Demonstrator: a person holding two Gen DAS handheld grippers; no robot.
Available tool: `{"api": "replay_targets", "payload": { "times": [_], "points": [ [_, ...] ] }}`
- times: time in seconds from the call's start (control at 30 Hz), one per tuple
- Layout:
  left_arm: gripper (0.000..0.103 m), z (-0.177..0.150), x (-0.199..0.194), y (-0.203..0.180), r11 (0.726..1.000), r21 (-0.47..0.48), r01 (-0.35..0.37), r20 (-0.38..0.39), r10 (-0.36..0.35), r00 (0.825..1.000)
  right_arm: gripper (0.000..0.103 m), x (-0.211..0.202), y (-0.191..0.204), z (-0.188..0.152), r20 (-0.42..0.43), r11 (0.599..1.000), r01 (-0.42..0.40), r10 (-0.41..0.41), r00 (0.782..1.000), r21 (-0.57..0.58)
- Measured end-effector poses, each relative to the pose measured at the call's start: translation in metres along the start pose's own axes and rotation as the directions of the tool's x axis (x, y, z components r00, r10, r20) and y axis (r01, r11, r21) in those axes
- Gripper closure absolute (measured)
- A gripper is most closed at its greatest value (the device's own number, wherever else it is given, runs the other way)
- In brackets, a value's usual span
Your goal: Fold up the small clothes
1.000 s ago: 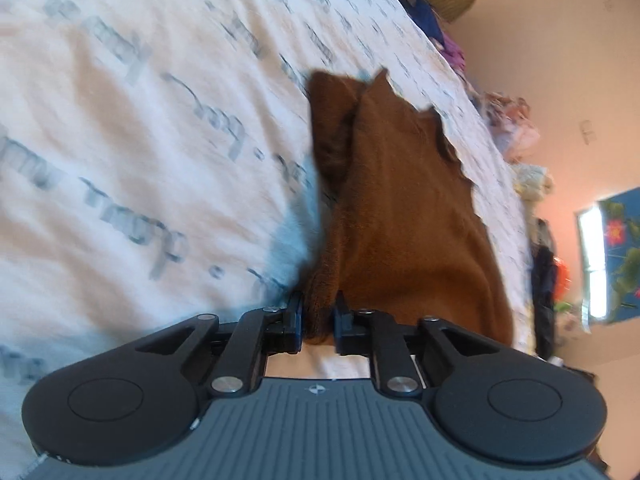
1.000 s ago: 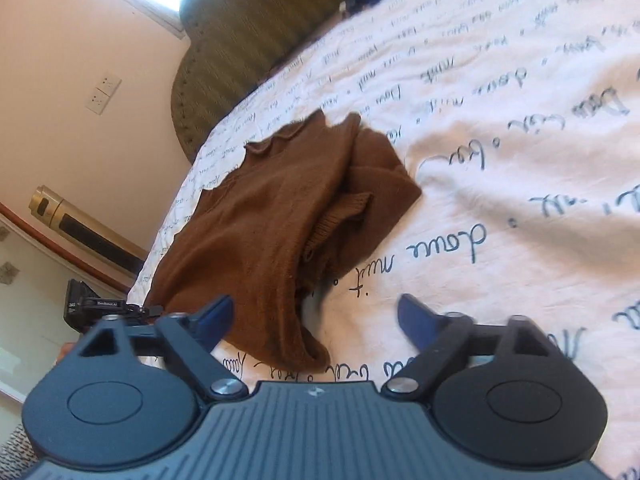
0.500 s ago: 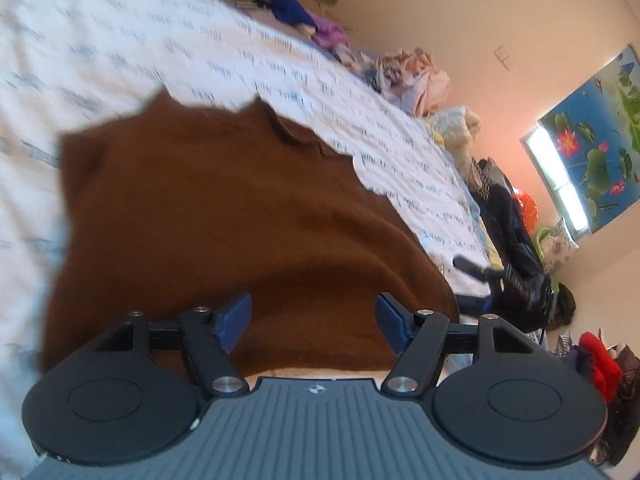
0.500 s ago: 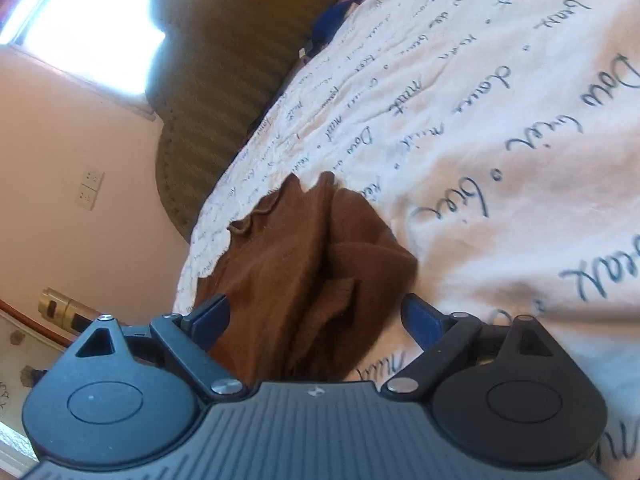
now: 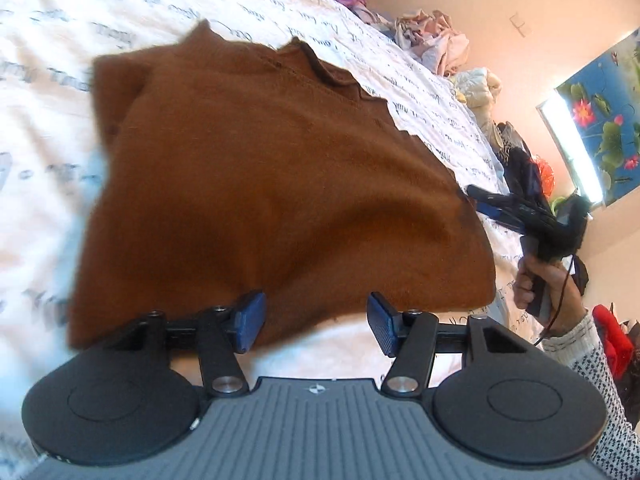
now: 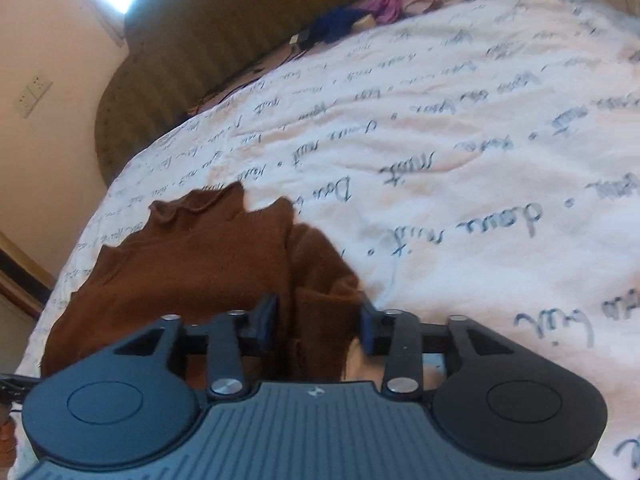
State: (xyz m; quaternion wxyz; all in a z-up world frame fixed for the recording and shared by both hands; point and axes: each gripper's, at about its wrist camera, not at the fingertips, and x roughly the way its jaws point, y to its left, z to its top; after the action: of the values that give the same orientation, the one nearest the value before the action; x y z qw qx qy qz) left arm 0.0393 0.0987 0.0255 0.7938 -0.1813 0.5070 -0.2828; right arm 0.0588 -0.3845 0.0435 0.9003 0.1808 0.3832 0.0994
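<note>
The left gripper (image 5: pixel 314 322) has let go of the brown knitted sweater (image 5: pixel 276 184); its fingers now gape. One fold lies on the bed (image 5: pixel 52 128). The right gripper (image 6: pixel 318 330), fingers parted, straddles the folded sleeve (image 6: pixel 324 312).

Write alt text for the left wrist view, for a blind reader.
A brown sweater lies spread on a white bedsheet printed with handwriting, just ahead of the open left gripper, which holds nothing. At right, the right gripper reaches the sweater's edge, and piled clothes sit at the bed's far side.

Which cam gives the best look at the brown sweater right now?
Left wrist: the brown sweater fills the frame, collar and hem visible. Right wrist shows only part of it, bunched, its near edge hidden behind the open right gripper.
</note>
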Motion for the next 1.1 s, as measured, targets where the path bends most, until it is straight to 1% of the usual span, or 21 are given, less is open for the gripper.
{"api": "replay_targets", "payload": {
  "times": [0.03, 0.07, 0.1, 0.13, 0.2, 0.27, 0.3, 0.33, 0.37, 0.4, 0.43, 0.47, 0.5, 0.53, 0.6, 0.63, 0.7, 0.8, 0.9, 1.03, 1.1],
  "points": [
    [0.032, -0.004, -0.011, 0.003, 1.0, -0.008, 0.018, 0.021, -0.018, 1.0, 0.014, -0.014, 0.012, 0.001, 0.043, 0.998, 0.037, -0.035, 0.998, -0.05],
    [0.023, -0.006, -0.021, 0.007, 0.999, -0.024, 0.035, 0.054, -0.034, 0.998, 0.013, -0.027, 0.025, -0.001, 0.094, 0.995, 0.063, -0.055, 0.994, -0.083],
    [0.019, -0.008, -0.029, 0.011, 0.998, -0.047, 0.044, 0.091, -0.039, 0.995, 0.013, -0.038, 0.039, -0.005, 0.129, 0.992, 0.051, -0.036, 0.991, -0.114],
    [0.013, -0.007, -0.035, 0.016, 0.995, -0.074, 0.06, 0.13, -0.05, 0.99, 0.013, -0.045, 0.053, -0.01, 0.125, 0.987, -0.009, 0.029, 0.992, -0.161],
    [0.013, -0.004, -0.037, 0.029, 0.983, -0.156, 0.098, 0.184, -0.068, 0.981, 0.013, -0.052, 0.077, -0.029, 0.103, 0.97, -0.125, 0.149, 0.983, -0.21],
    [0.018, -0.001, -0.029, 0.04, 0.97, -0.235, 0.061, 0.176, -0.019, 0.984, 0.013, -0.043, 0.091, -0.05, 0.043, 0.954, -0.197, 0.212, 0.976, -0.227],
    [0.02, -0.001, -0.023, 0.046, 0.972, -0.233, 0.032, 0.162, 0.006, 0.987, 0.013, -0.032, 0.098, -0.061, -0.008, 0.947, -0.2, 0.204, 0.979, -0.251],
    [0.024, -0.002, -0.019, 0.051, 0.97, -0.241, 0.042, 0.165, -0.001, 0.986, 0.013, -0.018, 0.104, -0.075, -0.065, 0.94, -0.161, 0.149, 0.987, -0.301],
    [0.02, -0.006, -0.022, 0.055, 0.961, -0.263, 0.08, 0.19, -0.029, 0.981, 0.013, -0.003, 0.106, -0.087, -0.106, 0.923, -0.099, 0.064, 0.992, -0.372],
    [0.02, -0.008, -0.027, 0.059, 0.948, -0.298, 0.114, 0.202, -0.054, 0.978, 0.013, 0.0, 0.109, -0.096, -0.064, 0.882, -0.064, 0.038, 0.997, -0.468],
    [0.01, -0.011, -0.035, 0.061, 0.931, -0.337, 0.142, 0.224, -0.067, 0.972, 0.013, 0.001, 0.115, -0.097, -0.047, 0.857, -0.035, 0.013, 0.999, -0.514],
    [0.001, -0.018, -0.047, 0.061, 0.915, -0.364, 0.175, 0.265, -0.078, 0.961, 0.013, 0.0, 0.117, -0.091, -0.06, 0.863, -0.033, 0.003, 0.998, -0.504],
    [0.0, -0.026, -0.06, 0.061, 0.904, -0.371, 0.213, 0.324, -0.089, 0.942, 0.013, -0.003, 0.118, -0.082, -0.063, 0.875, -0.044, 0.015, 0.998, -0.481],
    [0.0, -0.033, -0.071, 0.059, 0.896, -0.382, 0.227, 0.367, -0.079, 0.927, 0.013, -0.008, 0.12, -0.073, -0.047, 0.88, -0.054, 0.036, 0.998, -0.472],
    [0.0, -0.051, -0.09, 0.058, 0.874, -0.429, 0.229, 0.431, -0.025, 0.902, 0.012, -0.015, 0.13, -0.057, 0.001, 0.874, -0.06, 0.069, 0.998, -0.482],
    [0.0, -0.058, -0.094, 0.061, 0.863, -0.444, 0.241, 0.437, -0.026, 0.899, 0.011, -0.018, 0.136, -0.05, 0.021, 0.87, -0.067, 0.089, 0.996, -0.489],
    [0.0, -0.066, -0.091, 0.063, 0.844, -0.49, 0.221, 0.412, 0.001, 0.911, 0.007, -0.019, 0.147, -0.04, 0.038, 0.862, -0.102, 0.139, 0.99, -0.496],
    [0.0, -0.067, -0.078, 0.068, 0.829, -0.516, 0.213, 0.383, 0.001, 0.924, 0.006, -0.009, 0.166, -0.03, 0.046, 0.861, -0.146, 0.192, 0.98, -0.487],
    [0.0, -0.062, -0.068, 0.069, 0.828, -0.519, 0.212, 0.39, 0.008, 0.921, 0.006, 0.002, 0.181, -0.028, 0.045, 0.855, -0.162, 0.211, 0.977, -0.492],
    [0.0, -0.056, -0.062, 0.072, 0.818, -0.544, 0.186, 0.381, 0.044, 0.923, 0.006, 0.015, 0.19, -0.027, 0.048, 0.85, -0.177, 0.23, 0.972, -0.496],
    [0.006, -0.052, -0.059, 0.068, 0.822, -0.541, 0.176, 0.383, 0.054, 0.922, 0.006, 0.018, 0.192, -0.023, 0.057, 0.862, -0.189, 0.244, 0.968, -0.47]
  ]
}}
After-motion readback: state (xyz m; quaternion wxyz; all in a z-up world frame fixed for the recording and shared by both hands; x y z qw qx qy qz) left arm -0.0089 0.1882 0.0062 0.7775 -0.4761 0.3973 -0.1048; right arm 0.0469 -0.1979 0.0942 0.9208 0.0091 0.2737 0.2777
